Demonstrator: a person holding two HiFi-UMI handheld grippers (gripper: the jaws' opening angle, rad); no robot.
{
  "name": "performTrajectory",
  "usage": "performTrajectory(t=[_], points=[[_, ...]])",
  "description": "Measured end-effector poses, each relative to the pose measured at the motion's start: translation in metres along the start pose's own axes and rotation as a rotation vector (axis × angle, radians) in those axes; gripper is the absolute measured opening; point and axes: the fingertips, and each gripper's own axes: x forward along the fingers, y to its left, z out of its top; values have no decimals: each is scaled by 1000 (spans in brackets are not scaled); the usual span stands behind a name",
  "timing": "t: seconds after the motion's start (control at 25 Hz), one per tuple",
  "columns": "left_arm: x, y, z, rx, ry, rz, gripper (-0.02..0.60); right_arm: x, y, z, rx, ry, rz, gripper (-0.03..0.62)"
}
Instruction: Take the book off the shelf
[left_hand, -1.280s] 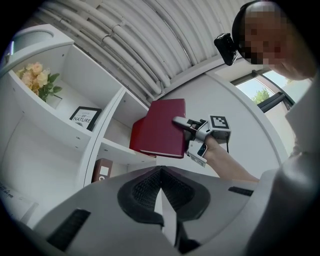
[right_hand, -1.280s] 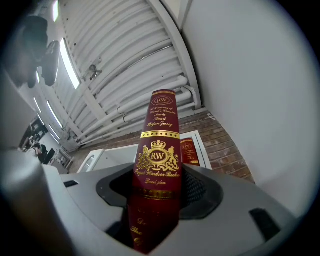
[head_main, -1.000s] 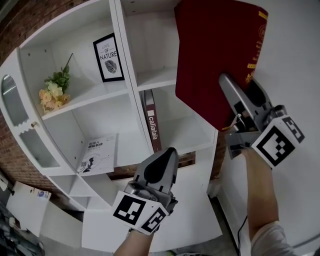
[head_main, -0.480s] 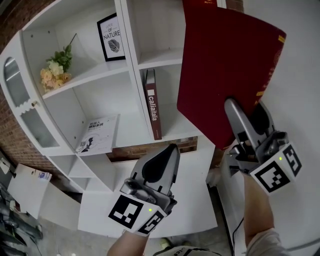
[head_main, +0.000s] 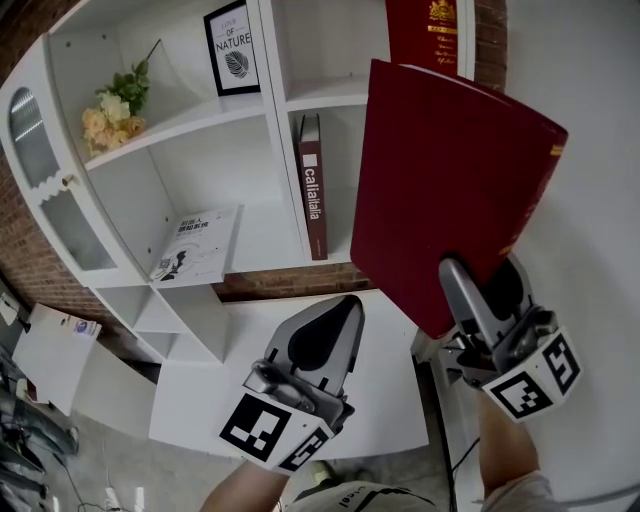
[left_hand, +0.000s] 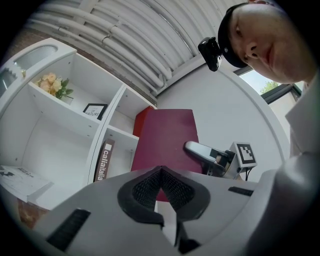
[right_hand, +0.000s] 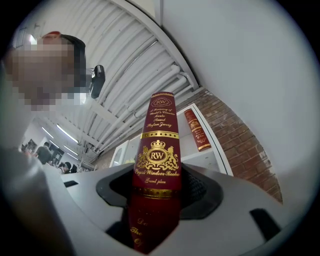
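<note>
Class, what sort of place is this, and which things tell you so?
Likely a mock home corner in an industrial hall: white bookshelf, framed print, exposed ceiling pipes.

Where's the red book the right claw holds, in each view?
Head view: red book, right of centre, above the right claw.
Left gripper view: centre, beyond the left claw.
Right gripper view: centre, spine-on between the jaws.
Shared landmark: second red book standing on the shelf.
</note>
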Motion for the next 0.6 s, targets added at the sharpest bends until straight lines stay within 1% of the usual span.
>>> performTrajectory(t=[0.16,0.36,0.6], points=[[-4,0,-10,-5,16,10,12,-8,4,-21,22,34,10,247],[-11,1,-30,-33,47,27,11,-24,9,-46,55,60,21,247],[-26,10,-50,-65,70,75,12,-36,17,-79,100,97,45,247]])
